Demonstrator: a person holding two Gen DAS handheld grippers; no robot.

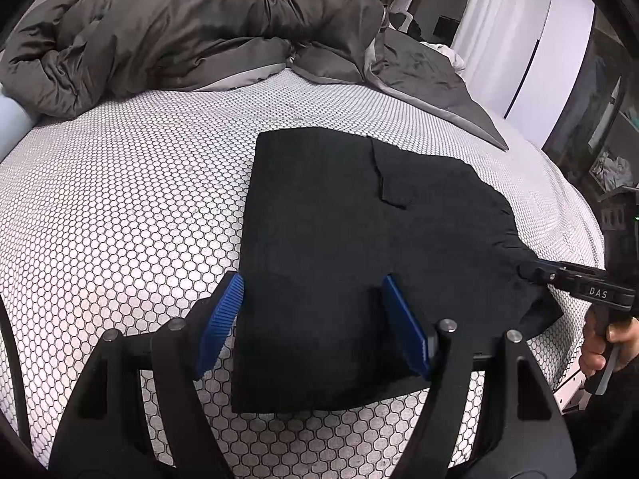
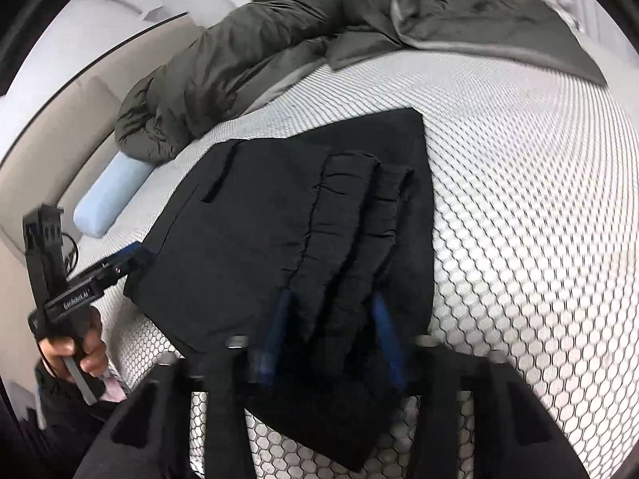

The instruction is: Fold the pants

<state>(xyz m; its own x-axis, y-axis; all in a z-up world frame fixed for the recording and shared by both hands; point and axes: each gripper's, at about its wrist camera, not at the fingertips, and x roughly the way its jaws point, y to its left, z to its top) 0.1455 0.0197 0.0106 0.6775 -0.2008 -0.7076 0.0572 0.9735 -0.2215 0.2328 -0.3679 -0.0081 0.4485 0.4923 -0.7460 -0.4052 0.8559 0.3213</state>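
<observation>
While one pair of black fabric pants point(image 1: 339, 247) is lying folded flat on one white hexagon-patterned mattress cover point(image 1: 127, 199), two black handheld grippers with blue ribbed pads are working its edges. Left gripper point(image 1: 311, 319) is hovering over the cloth's six o'clock edge, jaws spread wide and released. Right gripper point(image 2: 331, 327) is clenching the gathered waistband at the pants' four o'clock corner. One rumpled grey duvet point(image 1: 179, 32) is lying at twelve o'clock.

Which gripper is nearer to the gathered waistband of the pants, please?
Right. The right gripper straddles the waistband, while the left gripper is open at the pants' opposite edge.
</observation>
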